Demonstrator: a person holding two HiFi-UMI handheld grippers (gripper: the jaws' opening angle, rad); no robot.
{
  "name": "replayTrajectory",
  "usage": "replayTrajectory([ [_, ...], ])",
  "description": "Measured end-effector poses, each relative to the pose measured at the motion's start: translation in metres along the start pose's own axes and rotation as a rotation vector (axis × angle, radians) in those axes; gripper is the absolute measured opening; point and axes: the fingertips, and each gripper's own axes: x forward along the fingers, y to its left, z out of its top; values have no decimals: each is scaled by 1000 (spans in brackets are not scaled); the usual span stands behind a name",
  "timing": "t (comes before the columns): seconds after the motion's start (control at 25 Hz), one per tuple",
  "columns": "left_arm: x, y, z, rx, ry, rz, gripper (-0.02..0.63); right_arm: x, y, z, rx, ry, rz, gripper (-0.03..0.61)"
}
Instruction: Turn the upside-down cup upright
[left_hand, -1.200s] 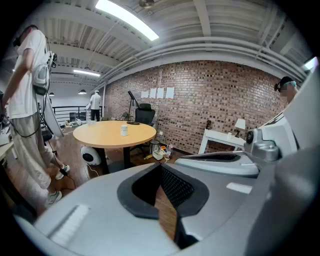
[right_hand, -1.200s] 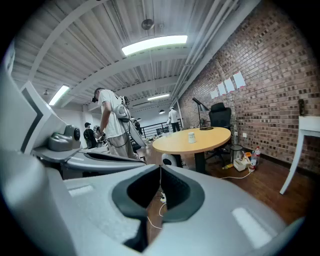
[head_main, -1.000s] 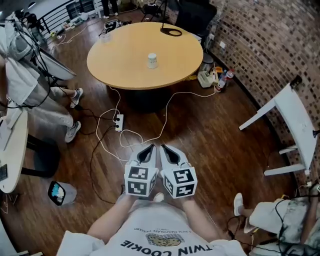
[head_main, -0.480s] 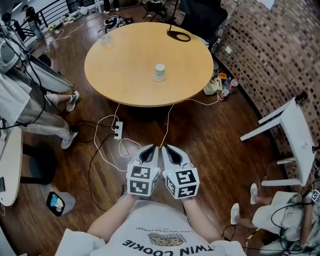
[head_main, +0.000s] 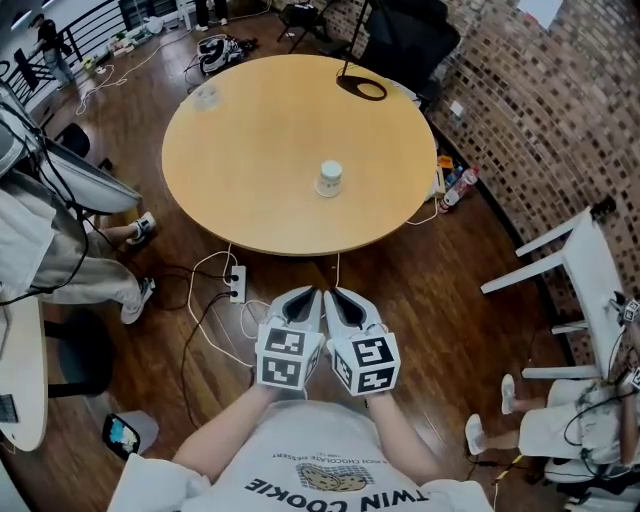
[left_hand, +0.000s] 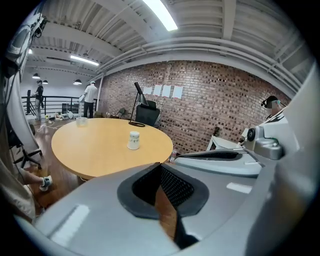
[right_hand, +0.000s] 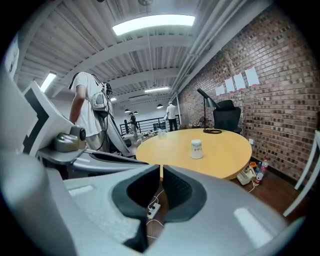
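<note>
A white paper cup (head_main: 329, 178) with a small print stands upside down, right of the middle of the round wooden table (head_main: 230, 160). It also shows in the left gripper view (left_hand: 134, 140) and the right gripper view (right_hand: 196, 148). My left gripper (head_main: 303, 300) and right gripper (head_main: 340, 300) are held side by side over the floor, just short of the table's near edge. Both point toward the cup and are well apart from it. The left gripper (left_hand: 160, 167) is shut on nothing, and so is the right gripper (right_hand: 161, 170).
A black ring-shaped base (head_main: 366, 88) and a clear cup (head_main: 205, 95) sit at the table's far side. A power strip (head_main: 237, 285) and cables lie on the floor under the near edge. A white chair (head_main: 590, 270) stands right, a person (head_main: 40, 250) left, bottles (head_main: 455, 188) by the brick wall.
Both grippers have travelled forward together toward the table, and the cup now sits closer and lower in the head view. Their jaws have stayed shut.
</note>
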Motion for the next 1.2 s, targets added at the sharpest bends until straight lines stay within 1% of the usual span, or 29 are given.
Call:
replayTrajectory([
  [0.16, 13, 15, 11, -2, 5, -11, 2, 21, -5, 9, -13, 12, -6, 8],
  [0.36, 28, 28, 18, -10, 9, -10, 3, 42, -13, 19, -55, 16, 5, 12],
  [0.64, 74, 48, 38, -21, 16, 26, 3, 84, -55, 32, -78, 29, 20, 25],
  [0.76, 100, 55, 53, -24, 18, 47, 3, 107, -80, 43, -95, 38, 32, 46],
  [0.96, 142, 79, 72, -42, 32, 107, 3, 154, -122, 59, -115, 56, 43, 88],
  [1.2, 181, 103, 93, -66, 48, 178, 3, 208, -169, 76, -132, 82, 33, 193],
])
